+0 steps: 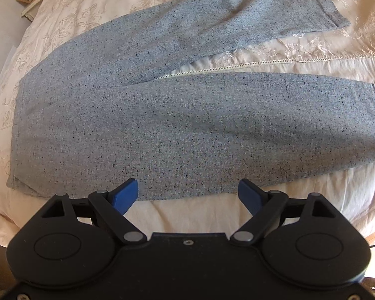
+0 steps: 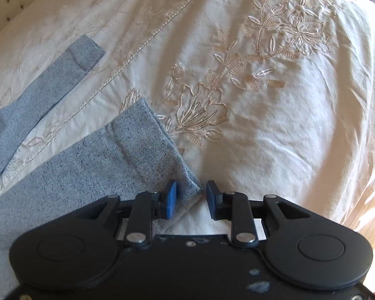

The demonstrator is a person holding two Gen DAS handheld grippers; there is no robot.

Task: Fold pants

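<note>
pants [image 1: 142, 115]: flat on bed [image 1: 312, 50], legs splayed rightward
fabric: soft, floppy, probably light; grab near cuff corner
left tongs [image 1: 187, 195]: wide apart, empty
right tongs [image 2: 191, 200]: part-open, straddling cuff corner, not pinching

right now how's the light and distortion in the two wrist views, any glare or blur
Left wrist view: the fisheye bows the grey pants outward, and sunlight glares on the bedspread at upper right. Right wrist view: even soft light, sharp embroidery, edges curved, a bright sunlit patch of floor at far right.
</note>
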